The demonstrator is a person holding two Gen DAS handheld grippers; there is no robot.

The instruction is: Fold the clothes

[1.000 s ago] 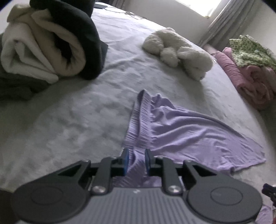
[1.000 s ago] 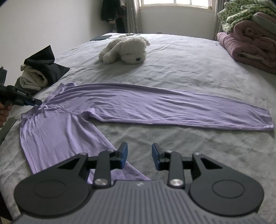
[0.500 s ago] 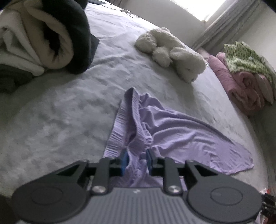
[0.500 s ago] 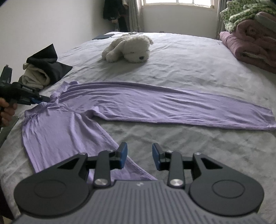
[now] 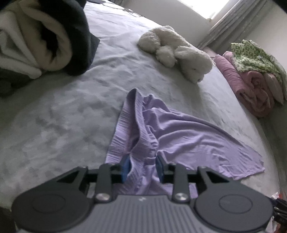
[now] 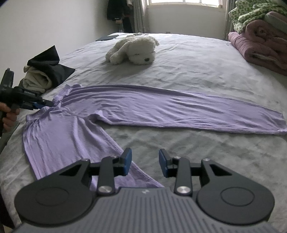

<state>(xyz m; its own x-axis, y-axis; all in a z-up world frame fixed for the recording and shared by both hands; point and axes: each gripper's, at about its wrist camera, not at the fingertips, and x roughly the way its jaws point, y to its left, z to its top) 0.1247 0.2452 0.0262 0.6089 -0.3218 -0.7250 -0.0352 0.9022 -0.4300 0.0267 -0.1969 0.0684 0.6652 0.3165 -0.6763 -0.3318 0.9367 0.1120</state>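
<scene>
Daylight from a far window falls across a wide bed [image 6: 188, 59] covered in a pale grey sheet, where a pair of lilac trousers [image 6: 143, 107] lies spread for folding, one leg stretched flat toward the right edge and the other running to the near edge under the right claw [image 6: 145, 162]. That claw hangs released, nothing between its blue pads, apparently waiting over the near leg so it can take that hem when the fold begins. At the left, a person's hand [image 6: 9, 114] steers the left claw [image 5: 142, 166] into the waistband [image 5: 123, 125], which has bunched into a ridge there; its jaws have just been opening, and gathered lilac cloth sits between them, though the pads seem no longer to pinch it, so it reads as released, probably to reset the waist before a fresh grip. A white plush dog [image 6: 132, 49] rests at the far middle of the bed, clear of the work. Rolled cream and black garments [image 5: 41, 35] are stacked at the far left, and pink quilts [image 6: 260, 48] topped by a green-patterned blanket [image 6: 251, 12] are piled on the right.
</scene>
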